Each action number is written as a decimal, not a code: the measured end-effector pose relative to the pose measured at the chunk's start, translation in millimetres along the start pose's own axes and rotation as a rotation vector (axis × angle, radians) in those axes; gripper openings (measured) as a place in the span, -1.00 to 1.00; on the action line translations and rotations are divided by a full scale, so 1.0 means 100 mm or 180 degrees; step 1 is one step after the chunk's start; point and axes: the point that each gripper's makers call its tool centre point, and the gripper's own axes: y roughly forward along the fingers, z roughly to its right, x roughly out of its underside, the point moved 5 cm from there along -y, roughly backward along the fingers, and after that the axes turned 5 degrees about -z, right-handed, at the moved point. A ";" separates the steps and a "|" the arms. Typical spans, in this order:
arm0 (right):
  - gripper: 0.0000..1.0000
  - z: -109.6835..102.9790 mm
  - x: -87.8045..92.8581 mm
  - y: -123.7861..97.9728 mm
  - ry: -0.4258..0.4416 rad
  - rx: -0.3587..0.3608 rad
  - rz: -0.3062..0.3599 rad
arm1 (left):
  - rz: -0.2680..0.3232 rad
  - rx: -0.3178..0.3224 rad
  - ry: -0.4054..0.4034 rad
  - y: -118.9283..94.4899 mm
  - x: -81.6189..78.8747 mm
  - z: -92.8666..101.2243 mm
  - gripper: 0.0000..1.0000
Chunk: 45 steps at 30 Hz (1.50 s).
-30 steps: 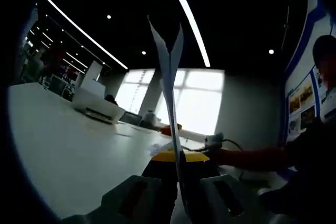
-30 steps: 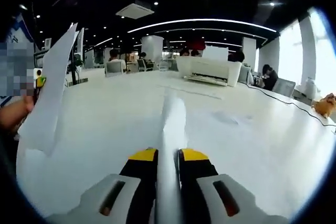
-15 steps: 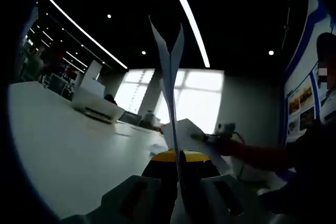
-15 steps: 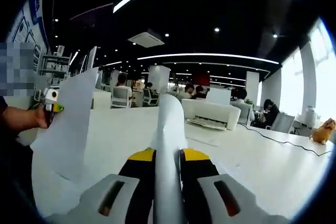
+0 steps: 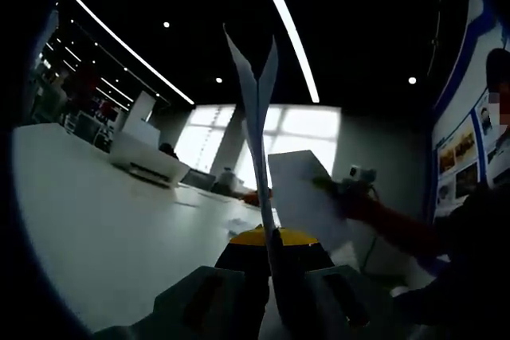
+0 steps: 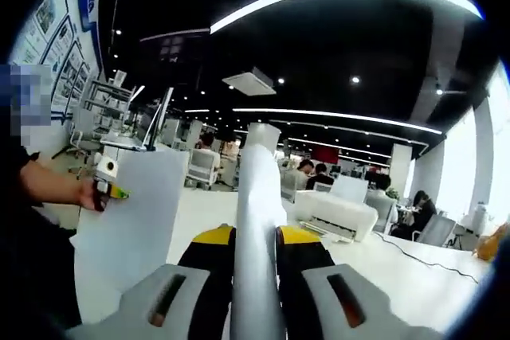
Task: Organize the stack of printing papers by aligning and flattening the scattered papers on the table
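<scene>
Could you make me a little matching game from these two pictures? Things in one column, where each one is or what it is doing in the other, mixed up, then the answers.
Things:
1. sheet in the left gripper
2. sheet in the right gripper
3. printer
4. orange toy animal

Places or states:
A. sits on the white table, past the yellow jaw tips
B. at the far right edge of the right gripper view
C. stands up on edge, forked at the top, against the bright windows
D. bowed, rising between the jaws in the right gripper view

Pairs: 1-C, 2-D, 3-A, 4-B
</scene>
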 end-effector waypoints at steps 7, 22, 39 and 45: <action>-0.68 -0.11 -0.27 -0.09 -0.0082 -0.0137 0.0165 | -0.0011 -0.0005 0.0001 0.00 0.00 0.00 -0.88; -0.68 -0.21 -0.44 -0.10 -0.0086 -0.0331 0.0137 | -0.0012 -0.0006 -0.0009 0.00 0.01 0.00 -0.88; -0.68 -0.55 -0.86 -0.13 -0.0057 -0.0731 0.0332 | 0.0017 0.0002 -0.0018 0.00 -0.01 0.01 -0.88; -0.68 -0.66 -0.91 -0.05 0.0004 -0.0906 0.0339 | 0.0027 0.0010 -0.0026 -0.01 -0.01 0.00 -0.88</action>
